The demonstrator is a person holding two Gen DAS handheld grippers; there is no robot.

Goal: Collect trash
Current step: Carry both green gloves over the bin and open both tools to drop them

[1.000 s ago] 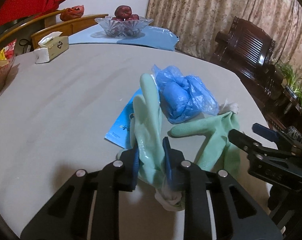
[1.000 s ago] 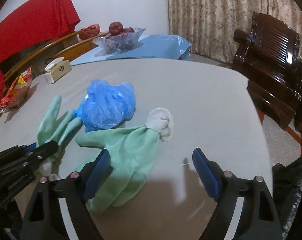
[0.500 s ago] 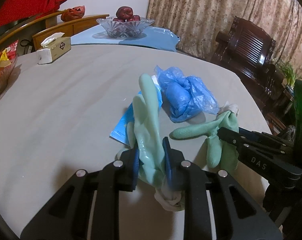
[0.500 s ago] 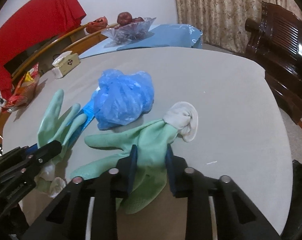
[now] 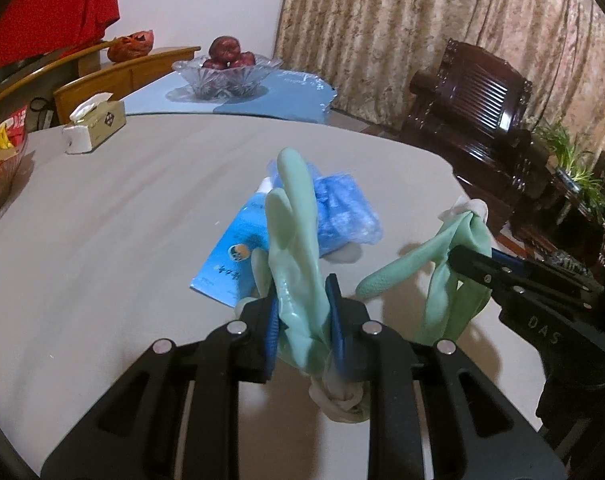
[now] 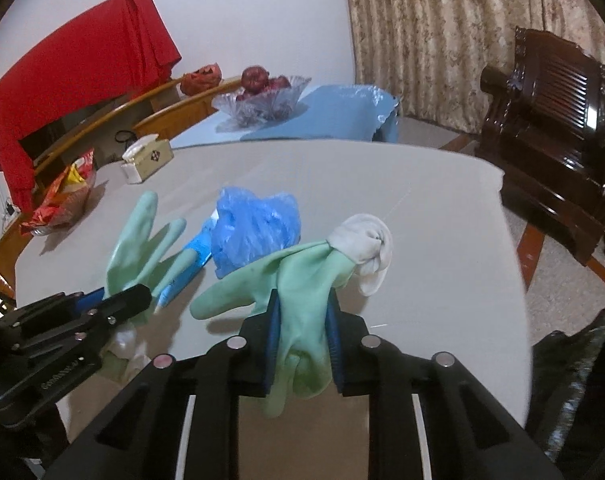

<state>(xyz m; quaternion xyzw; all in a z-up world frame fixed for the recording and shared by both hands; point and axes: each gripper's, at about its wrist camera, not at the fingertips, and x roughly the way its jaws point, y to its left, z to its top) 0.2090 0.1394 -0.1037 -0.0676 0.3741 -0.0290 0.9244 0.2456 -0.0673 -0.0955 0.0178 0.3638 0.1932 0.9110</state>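
Note:
My left gripper [image 5: 304, 304] is shut on a pale green rubber glove [image 5: 296, 240], lifted off the grey table [image 5: 122, 208]; its white lining hangs below. My right gripper [image 6: 302, 316] is shut on a second green glove [image 6: 302, 280] with a white cuff [image 6: 366, 244], also lifted. That glove shows at right in the left wrist view [image 5: 442, 256], held by the right gripper [image 5: 462, 256]. A crumpled blue plastic bag [image 6: 254, 228] and a flat blue wrapper [image 5: 234, 256] lie on the table between them. The left gripper appears at lower left in the right wrist view [image 6: 130, 296].
A tissue box [image 5: 94, 124], a glass fruit bowl [image 5: 226, 72] on a blue cloth and a snack bowl [image 6: 58, 204] stand at the table's far side. A dark wooden chair [image 6: 550, 128] is to the right. A black bag [image 6: 574, 392] is at lower right.
Both gloves have risen off the table. The right gripper, open a second ago, closed on the second glove and lifted it; the left gripper raised its glove too.

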